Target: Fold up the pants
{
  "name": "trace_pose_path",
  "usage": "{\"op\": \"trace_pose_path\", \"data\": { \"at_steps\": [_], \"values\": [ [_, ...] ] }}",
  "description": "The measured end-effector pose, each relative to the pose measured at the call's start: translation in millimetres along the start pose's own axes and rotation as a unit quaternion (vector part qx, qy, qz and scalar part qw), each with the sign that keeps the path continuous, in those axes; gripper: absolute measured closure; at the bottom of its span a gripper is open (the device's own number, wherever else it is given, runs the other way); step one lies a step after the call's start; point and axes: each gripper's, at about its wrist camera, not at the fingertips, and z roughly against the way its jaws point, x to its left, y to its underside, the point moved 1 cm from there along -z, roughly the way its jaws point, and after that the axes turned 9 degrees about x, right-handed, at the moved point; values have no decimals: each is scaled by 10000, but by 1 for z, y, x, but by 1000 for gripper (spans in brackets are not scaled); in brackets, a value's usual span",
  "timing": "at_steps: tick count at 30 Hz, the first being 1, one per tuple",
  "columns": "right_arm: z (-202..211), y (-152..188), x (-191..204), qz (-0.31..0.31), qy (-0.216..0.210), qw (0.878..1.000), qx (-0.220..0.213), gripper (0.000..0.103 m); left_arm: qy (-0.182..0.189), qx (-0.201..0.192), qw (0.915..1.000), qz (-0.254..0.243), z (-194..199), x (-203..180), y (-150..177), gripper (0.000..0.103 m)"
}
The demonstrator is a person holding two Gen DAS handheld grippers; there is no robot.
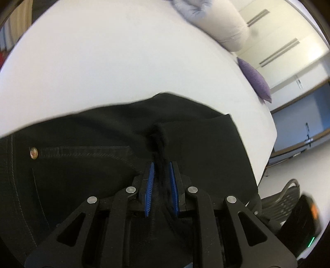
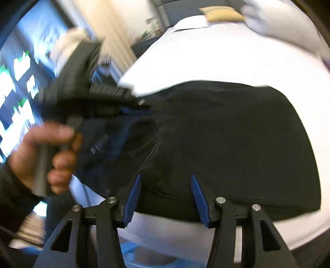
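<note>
The black pants lie on a white bed; a metal button and fly stitching show at the left. My left gripper is shut on a bunched fold of the pants' fabric between its blue pads. In the right wrist view the pants spread over the bed. My right gripper is open just above the near edge of the pants, holding nothing. The left gripper, held by a hand, grips the pants at the left; this view is blurred.
A white pillow and a purple cushion lie at the bed's far right edge. A black chair stands beside the bed. A tan cushion lies at the bed's far end. A window is at left.
</note>
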Motion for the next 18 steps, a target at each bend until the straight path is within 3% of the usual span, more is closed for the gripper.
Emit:
{"op": "trace_pose_path", "data": {
  "at_steps": [4,7,9,10,13,18],
  "values": [
    [44,-19,-73,-995,-959,9897,-366,53,45,0,9984,-570,-6,-37,6,88],
    [58,-43,-120,-1367,-1605,9774,-139,53,-119,402,9948,-930,-34,-55,24,88],
    [61,-59,-139,-1301,-1580,9787,-154,53,-176,623,9937,-912,-49,-52,37,88],
    [59,-71,-157,-1402,-1541,9780,-122,53,-160,582,9941,-900,-52,-49,47,88],
    [43,-102,-189,-1714,-1994,9648,-41,53,-174,346,9937,-1054,-47,-46,63,88],
    [-9,-136,-207,-1748,-2167,9598,357,53,-42,340,9951,-927,-43,-36,68,88]
  ]
}}
